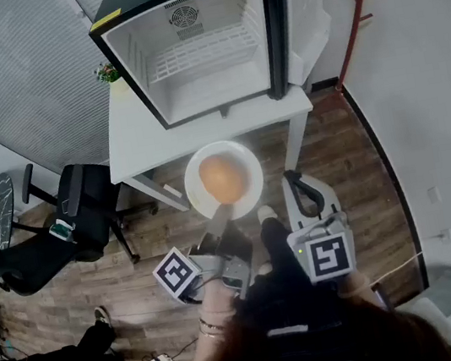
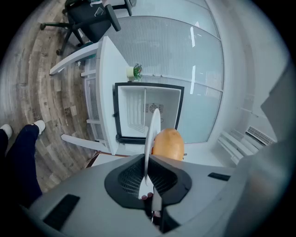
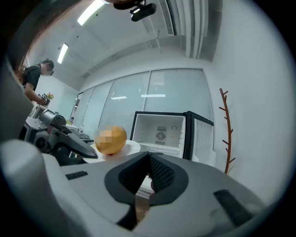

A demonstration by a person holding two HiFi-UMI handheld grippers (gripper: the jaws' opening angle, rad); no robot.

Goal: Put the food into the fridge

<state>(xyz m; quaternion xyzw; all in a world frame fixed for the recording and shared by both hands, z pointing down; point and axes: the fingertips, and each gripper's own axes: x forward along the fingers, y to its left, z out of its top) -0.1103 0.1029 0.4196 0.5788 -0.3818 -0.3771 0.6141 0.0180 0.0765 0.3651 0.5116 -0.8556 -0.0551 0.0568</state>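
So the left gripper (image 1: 219, 219) has its jaws clamped on the plate (image 1: 195, 176) rim, food (image 1: 223, 177) on top, looks like the carry to the open fridge (image 1: 130, 58). The right gripper (image 1: 297, 182) has its jaws shut on nothing. Next it needs to stay level and slide inside.

Our grey left gripper (image 1: 217, 214) and right gripper (image 1: 295, 181) bear cubes (image 1: 178, 273) with black-and-white markers. We wear dark trousers (image 1: 287, 283).
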